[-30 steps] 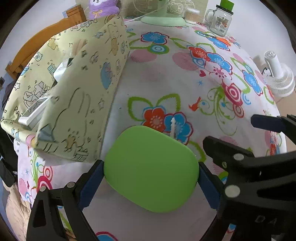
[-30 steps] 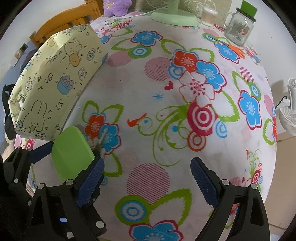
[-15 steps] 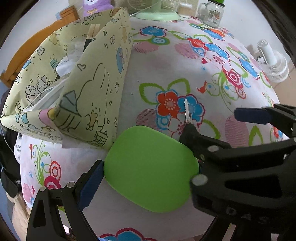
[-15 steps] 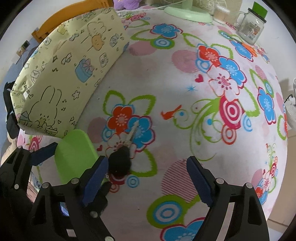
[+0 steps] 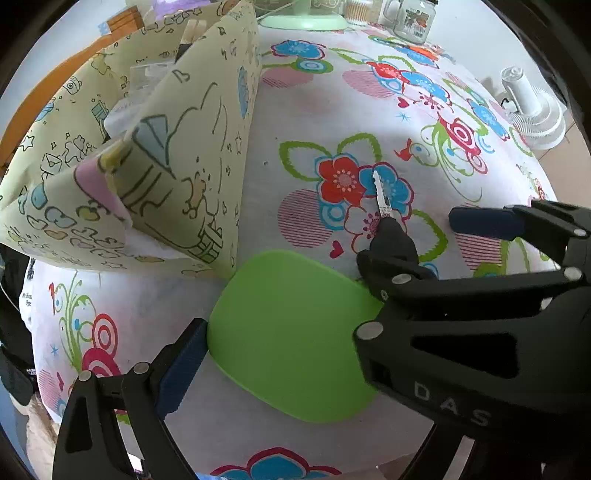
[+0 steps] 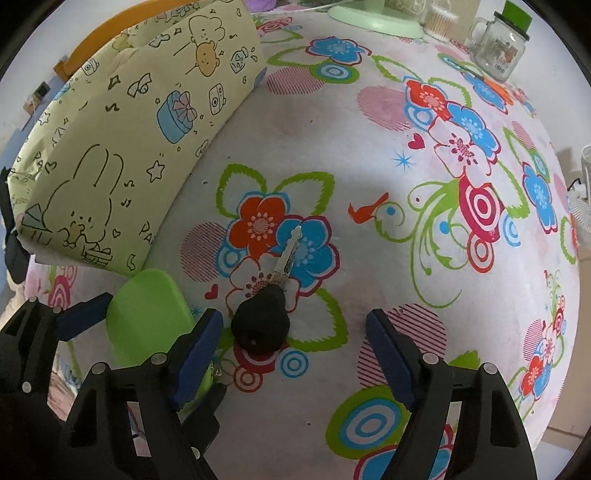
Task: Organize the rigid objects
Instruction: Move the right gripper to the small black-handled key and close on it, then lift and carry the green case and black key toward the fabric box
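While our left gripper pinches the green lid, our right gripper has reached the key, fingers closing around it, not yet touching.

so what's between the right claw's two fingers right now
Right wrist view: the black-headed key lies on the floral tablecloth, close to one finger; the right claw is closing, its pads off it.

Cloth bag blocks left side; tablecloth open to right; jar, prob. fan base at far edge.
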